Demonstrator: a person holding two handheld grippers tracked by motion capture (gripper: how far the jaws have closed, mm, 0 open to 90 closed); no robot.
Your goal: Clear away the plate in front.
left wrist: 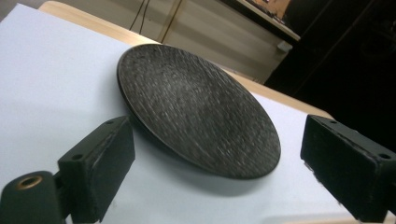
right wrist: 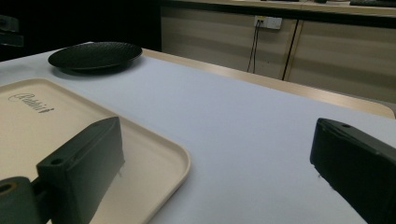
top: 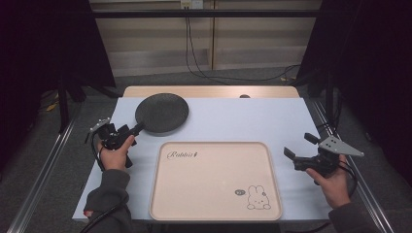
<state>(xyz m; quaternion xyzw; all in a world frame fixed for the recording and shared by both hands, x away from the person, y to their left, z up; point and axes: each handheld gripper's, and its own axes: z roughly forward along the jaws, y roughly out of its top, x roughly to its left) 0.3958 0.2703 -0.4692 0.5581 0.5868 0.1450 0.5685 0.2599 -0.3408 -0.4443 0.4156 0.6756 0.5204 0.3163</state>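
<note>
Left gripper (top: 135,130): jaws spread wide, nothing between them. In the left gripper view the two black pads (left wrist: 100,161) stand on either side of the near rim of the dark plate (left wrist: 196,107), not yet touching it. From the high view the tips sit right at the plate's lower-left edge; whether one pad already brushes the rim I cannot tell from that angle.

Right gripper (top: 290,156): jaws also apart, empty, held near the right edge of the beige tray (top: 272,194), well away from the plate.

Plate: round, shallow, charcoal with a rough stippled face; lies flat on the pale blue table cover (top: 233,119), behind the tray's top-left corner and apart from it. The tray carries a rabbit drawing (top: 257,198) and script lettering, otherwise bare.

Handling, as judgement: looks like stoneware or ceramic, so stiff, moderately heavy for a one-sided pinch, and liable to chip if dropped or knocked on the tray lip. The textured surface should give the pads some bite. The rim is low to the cloth; best hold is the near edge, one pad above and one slid beneath, gripped deep enough that the far side does not sag.
</note>
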